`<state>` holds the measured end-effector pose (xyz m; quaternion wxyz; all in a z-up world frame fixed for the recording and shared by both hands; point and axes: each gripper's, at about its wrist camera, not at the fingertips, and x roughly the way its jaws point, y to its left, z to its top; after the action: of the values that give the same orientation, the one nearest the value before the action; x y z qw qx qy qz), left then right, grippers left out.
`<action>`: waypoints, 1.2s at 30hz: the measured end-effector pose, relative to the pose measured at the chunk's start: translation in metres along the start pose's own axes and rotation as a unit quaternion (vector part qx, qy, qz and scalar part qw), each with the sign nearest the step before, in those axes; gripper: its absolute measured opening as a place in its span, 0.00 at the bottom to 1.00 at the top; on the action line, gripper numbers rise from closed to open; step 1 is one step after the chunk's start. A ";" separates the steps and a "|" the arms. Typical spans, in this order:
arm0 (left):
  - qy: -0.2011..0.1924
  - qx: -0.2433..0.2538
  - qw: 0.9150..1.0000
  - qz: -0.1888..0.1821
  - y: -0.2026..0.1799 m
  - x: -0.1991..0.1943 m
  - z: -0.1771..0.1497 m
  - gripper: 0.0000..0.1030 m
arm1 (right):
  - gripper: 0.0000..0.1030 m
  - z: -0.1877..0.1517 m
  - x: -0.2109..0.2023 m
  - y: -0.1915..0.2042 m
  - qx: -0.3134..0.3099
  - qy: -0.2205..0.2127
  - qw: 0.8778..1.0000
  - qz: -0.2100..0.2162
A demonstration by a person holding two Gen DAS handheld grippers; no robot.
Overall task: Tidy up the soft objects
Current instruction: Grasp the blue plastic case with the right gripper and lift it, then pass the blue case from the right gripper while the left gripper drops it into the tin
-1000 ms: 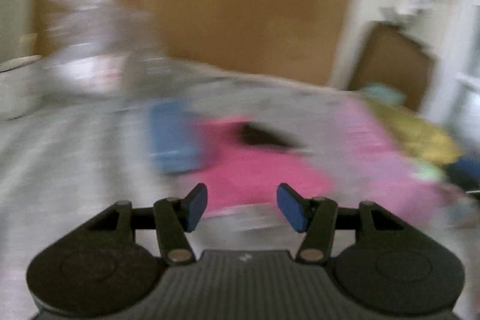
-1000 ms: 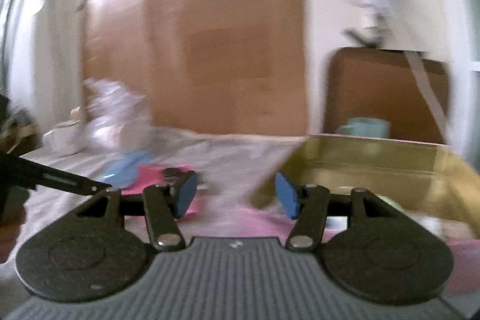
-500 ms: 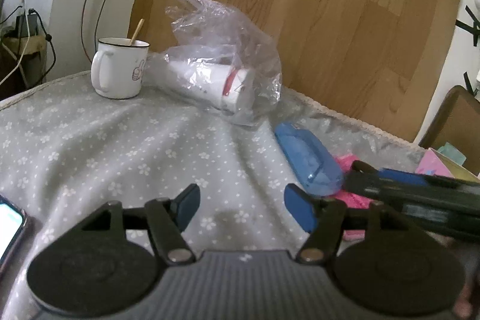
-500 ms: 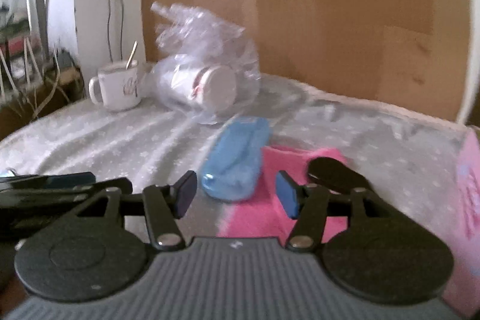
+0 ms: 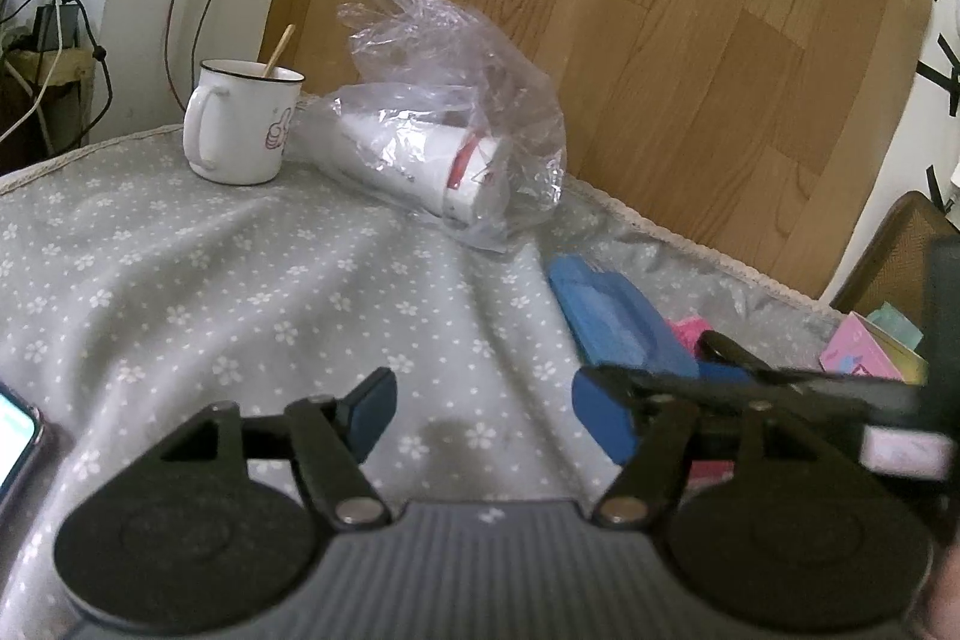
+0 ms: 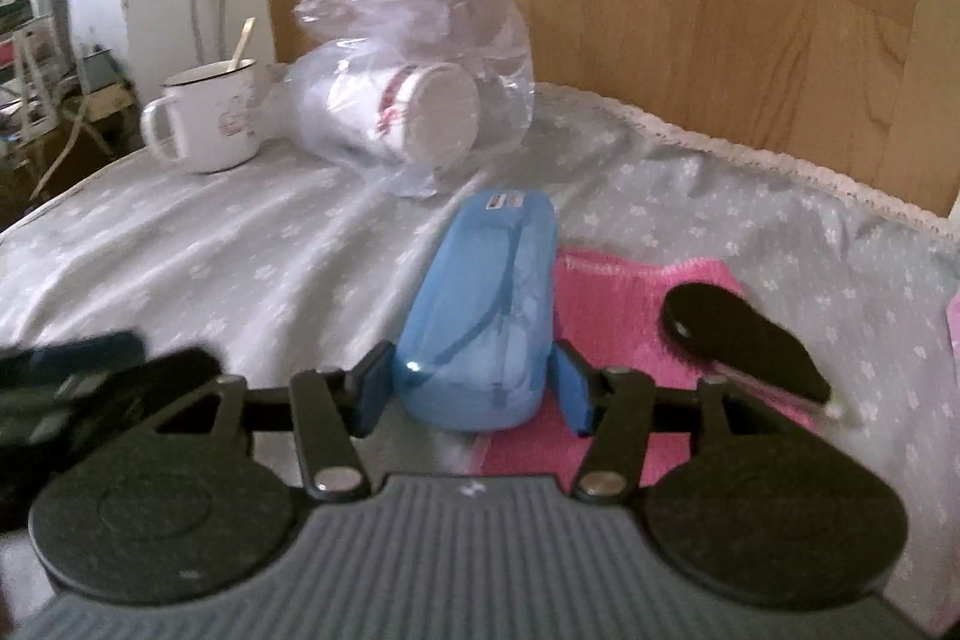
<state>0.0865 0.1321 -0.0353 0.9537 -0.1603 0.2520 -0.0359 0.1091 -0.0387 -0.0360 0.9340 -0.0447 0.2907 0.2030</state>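
Note:
A blue translucent pouch [image 6: 486,316] lies on the grey flowered cloth [image 6: 198,244], partly on a pink towel [image 6: 618,292]. My right gripper [image 6: 474,391] is open, its blue pads on either side of the pouch's near end; I cannot tell whether they touch it. A black oval object [image 6: 738,340] lies on the towel. My left gripper [image 5: 480,418] is open and empty above the cloth [image 5: 240,280], left of the pouch [image 5: 612,322]. The right gripper's arm crosses the right of the left wrist view [image 5: 780,388].
A white mug [image 5: 240,130] with a stick stands at the back left. A clear plastic bag holding paper cups [image 5: 444,160] lies beside it. A wood-look board [image 5: 660,10] leans behind. A phone edge [image 5: 15,430] shows at left. A pink box [image 5: 864,352] is at right.
Both views have swung left from the box side to the mug and bag. My right gripper has moved forward so its fingers now flank the blue pouch's near end.

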 end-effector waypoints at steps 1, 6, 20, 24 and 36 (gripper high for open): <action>0.000 0.000 1.000 0.001 0.000 0.000 0.000 0.65 | 0.57 -0.004 -0.007 -0.001 -0.003 0.004 1.000 0.009; -0.001 0.002 1.000 0.003 -0.001 -0.001 -0.001 0.67 | 0.57 -0.032 -0.050 -0.009 -0.040 0.016 0.998 0.052; 0.008 0.049 0.999 0.002 -0.014 -0.001 -0.004 0.70 | 0.56 -0.132 -0.188 -0.076 -0.062 0.021 0.995 0.071; 0.024 0.072 0.997 -0.015 -0.021 0.001 -0.006 0.70 | 0.57 -0.155 -0.213 -0.099 -0.006 -0.002 1.000 -0.013; 0.105 0.140 0.972 -0.159 -0.126 -0.027 -0.040 0.79 | 0.58 -0.161 -0.209 -0.104 0.016 -0.033 0.999 -0.017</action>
<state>0.0444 0.0054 -0.0148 0.9169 -0.0588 0.3144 -0.2386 -0.0895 -0.2403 -0.0560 0.9469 -0.0279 0.2625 0.1837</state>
